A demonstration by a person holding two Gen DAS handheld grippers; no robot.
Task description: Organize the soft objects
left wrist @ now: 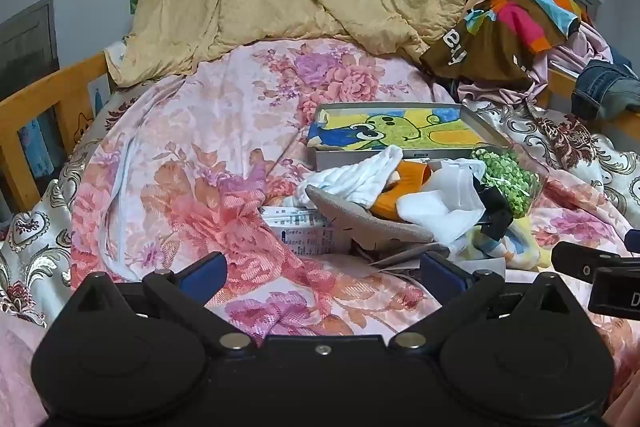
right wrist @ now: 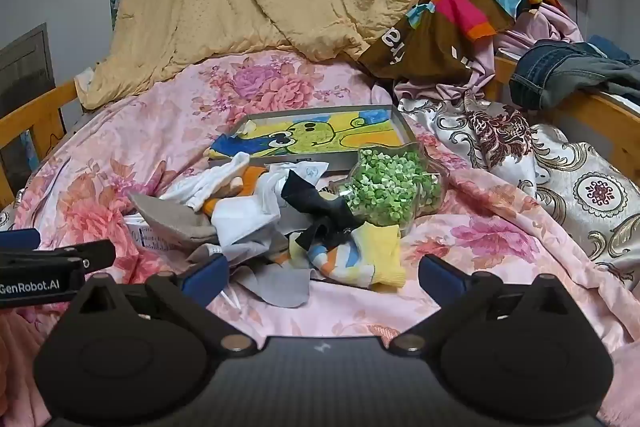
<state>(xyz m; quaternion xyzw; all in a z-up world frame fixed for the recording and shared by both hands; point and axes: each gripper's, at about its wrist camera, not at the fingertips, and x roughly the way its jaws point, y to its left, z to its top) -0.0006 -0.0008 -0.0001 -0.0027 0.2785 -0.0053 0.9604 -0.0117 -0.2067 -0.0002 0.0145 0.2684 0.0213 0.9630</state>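
Two grippers, left gripper and right gripper, hover over the bed, both jaws spread wide, nothing held. Task looks barely started: soft pile of white, grey, black and yellow cloth pieces sits jumbled at 12 o'clock of the right gripper, 1 o'clock of the left. Only a cartoon cloth lies flat in the grey tray behind. Everything else unsorted.

Open right hand-held gripper, sock pile, shallow box, floral bedspread
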